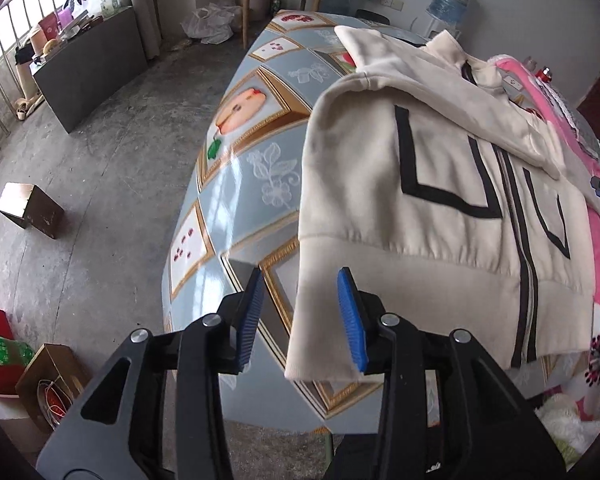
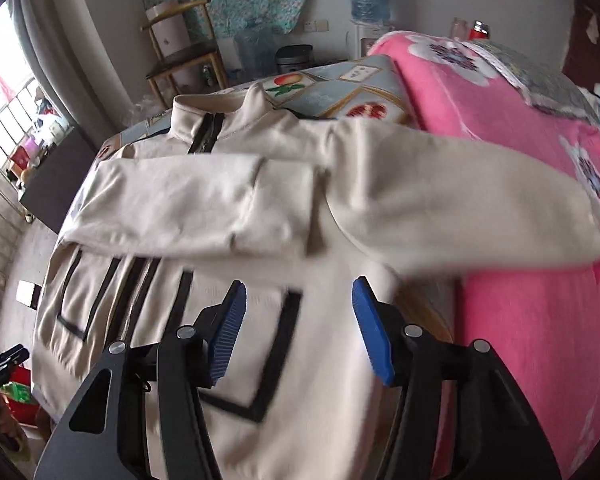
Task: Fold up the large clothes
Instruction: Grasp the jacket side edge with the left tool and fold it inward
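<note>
A cream jacket [image 1: 440,184] with black trim lies face up on the table's patterned cloth [image 1: 244,184], its zip running away from me. Both sleeves [image 2: 228,204] are folded across the chest, one over the other. My left gripper [image 1: 300,276] hovers open over the jacket's lower left hem corner, which hangs over the table's near edge; the blue pads do not press on the cloth. My right gripper [image 2: 299,284] stands open above the jacket's lower right front, over a black pocket outline [image 2: 268,380], with nothing held.
A pink flowered blanket [image 2: 520,208] lies on the right part of the table beside the jacket. A wooden chair [image 2: 180,56] and a water dispenser [image 2: 370,0] stand at the far wall. On the floor to the left are a small box [image 1: 30,210] and a dark cabinet [image 1: 92,64].
</note>
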`<state>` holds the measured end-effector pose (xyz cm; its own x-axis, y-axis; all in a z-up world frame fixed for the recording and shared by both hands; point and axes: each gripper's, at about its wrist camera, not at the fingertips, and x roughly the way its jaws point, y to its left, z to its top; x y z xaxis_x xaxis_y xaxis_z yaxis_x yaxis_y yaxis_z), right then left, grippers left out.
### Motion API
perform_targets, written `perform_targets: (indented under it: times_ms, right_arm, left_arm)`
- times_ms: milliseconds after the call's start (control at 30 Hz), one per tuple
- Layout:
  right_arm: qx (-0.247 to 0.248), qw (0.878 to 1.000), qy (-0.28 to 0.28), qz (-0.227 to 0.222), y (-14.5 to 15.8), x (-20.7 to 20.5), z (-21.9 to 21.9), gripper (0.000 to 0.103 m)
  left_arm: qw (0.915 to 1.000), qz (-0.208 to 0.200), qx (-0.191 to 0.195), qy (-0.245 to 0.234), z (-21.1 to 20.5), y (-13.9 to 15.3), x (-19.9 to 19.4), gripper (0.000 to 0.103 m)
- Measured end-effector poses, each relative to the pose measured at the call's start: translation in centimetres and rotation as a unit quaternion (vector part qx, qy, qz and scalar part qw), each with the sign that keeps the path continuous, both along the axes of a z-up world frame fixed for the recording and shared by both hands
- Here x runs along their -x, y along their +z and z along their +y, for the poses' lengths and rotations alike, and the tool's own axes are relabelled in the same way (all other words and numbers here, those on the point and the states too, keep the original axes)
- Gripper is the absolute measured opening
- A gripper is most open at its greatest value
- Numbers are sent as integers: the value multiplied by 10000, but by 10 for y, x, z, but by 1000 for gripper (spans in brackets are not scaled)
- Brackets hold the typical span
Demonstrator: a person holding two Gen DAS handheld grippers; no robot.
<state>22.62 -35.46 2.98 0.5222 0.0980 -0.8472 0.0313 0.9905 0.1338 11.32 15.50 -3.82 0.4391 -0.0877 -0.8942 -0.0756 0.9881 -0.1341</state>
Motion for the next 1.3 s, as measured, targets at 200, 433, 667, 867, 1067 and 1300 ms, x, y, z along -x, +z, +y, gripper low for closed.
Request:
perform_targets:
  times_ms: [200, 433, 667, 867, 1067, 1300]
  right_arm:
    - [-226, 9973, -476, 506, -29, 83, -32, 54]
    - [-957, 9902, -626, 799, -59, 120, -44, 55]
    - [-1401, 9851, -698, 707, -66, 149, -41, 55]
    - [-1512, 9831, -810, 643, -70, 170, -33, 55]
    - [-1122, 9886, -788, 621, -77, 169, -11, 30]
    - [-246, 9985, -446, 217, -53, 166, 11, 8]
  left_arm:
    - [9996, -43, -158, -226, -8, -17, 12, 40]
    - [9969, -603, 3, -500, -11, -24, 7, 41]
    - [9960, -723, 147, -497, -13, -24, 10, 35]
    - [9962, -759, 19, -430, -12, -25, 21, 23]
    - [9940, -902, -395, -467, -21, -24, 24, 8]
    - [9888, -1230, -774, -329, -33, -7, 40, 4]
